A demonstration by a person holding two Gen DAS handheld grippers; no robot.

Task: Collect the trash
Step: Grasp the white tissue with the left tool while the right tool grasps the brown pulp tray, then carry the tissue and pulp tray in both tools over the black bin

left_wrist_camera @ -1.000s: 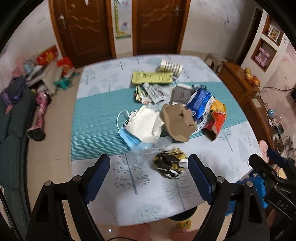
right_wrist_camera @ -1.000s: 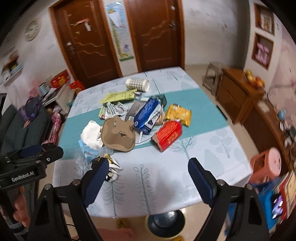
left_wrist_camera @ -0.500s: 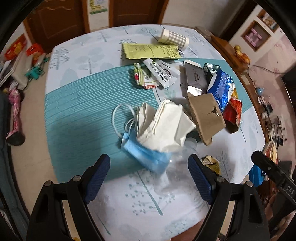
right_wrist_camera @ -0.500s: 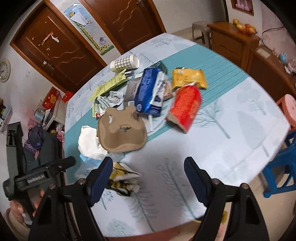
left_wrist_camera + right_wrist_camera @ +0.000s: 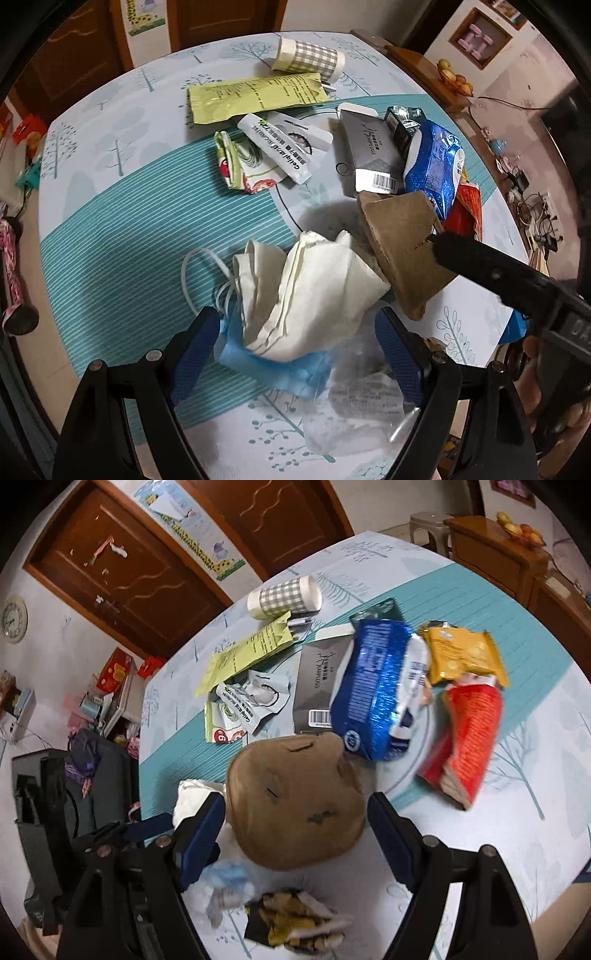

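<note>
Straddling soft, light crumpled white paper, left gripper gapes; right gripper gapes around stiff brown cardboard; pinch its edges.

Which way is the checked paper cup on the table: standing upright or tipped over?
Tipped over. The cup lies on its side on the table, its checked wall facing up and both ends showing sideways, beside the green packet.

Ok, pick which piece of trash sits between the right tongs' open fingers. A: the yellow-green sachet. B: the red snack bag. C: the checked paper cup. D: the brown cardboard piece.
D: in the right wrist view the brown cardboard piece lies framed by the open right tongs, not yet gripped.
</note>
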